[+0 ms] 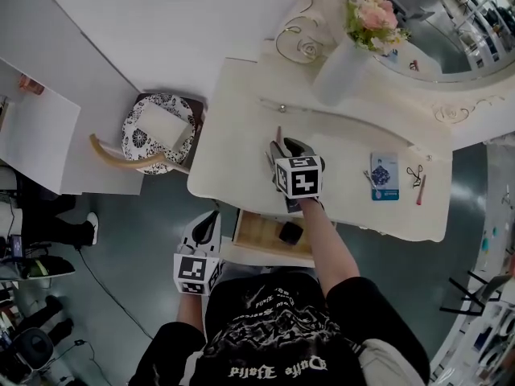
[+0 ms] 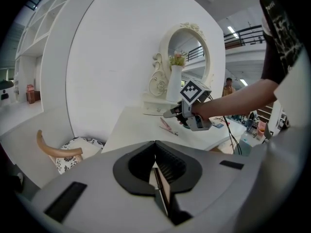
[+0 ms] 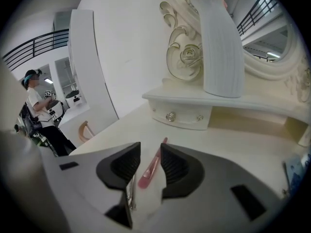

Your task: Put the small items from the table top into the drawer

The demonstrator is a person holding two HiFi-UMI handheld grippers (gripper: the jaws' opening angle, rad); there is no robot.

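Note:
A pink hair clip (image 3: 147, 174) lies on the white dressing table (image 1: 241, 111), and my right gripper (image 3: 149, 164) stands open around it, pads apart from it. A silver clip (image 3: 130, 194) lies by the left pad. In the head view the right gripper (image 1: 278, 147) sits over the table's front middle, with the pink hair clip (image 1: 279, 134) poking out beyond it. The drawer (image 1: 261, 233) is pulled out below, with a dark item (image 1: 290, 232) inside. My left gripper (image 1: 211, 219) hangs shut and empty left of the drawer; its pads (image 2: 160, 176) meet.
A blue card (image 1: 385, 175), small scissors (image 1: 415, 174) and a pink stick (image 1: 420, 190) lie at the table's right. A white vase (image 1: 342, 69) with flowers stands on the back shelf under the mirror. A patterned chair (image 1: 158, 131) stands left of the table.

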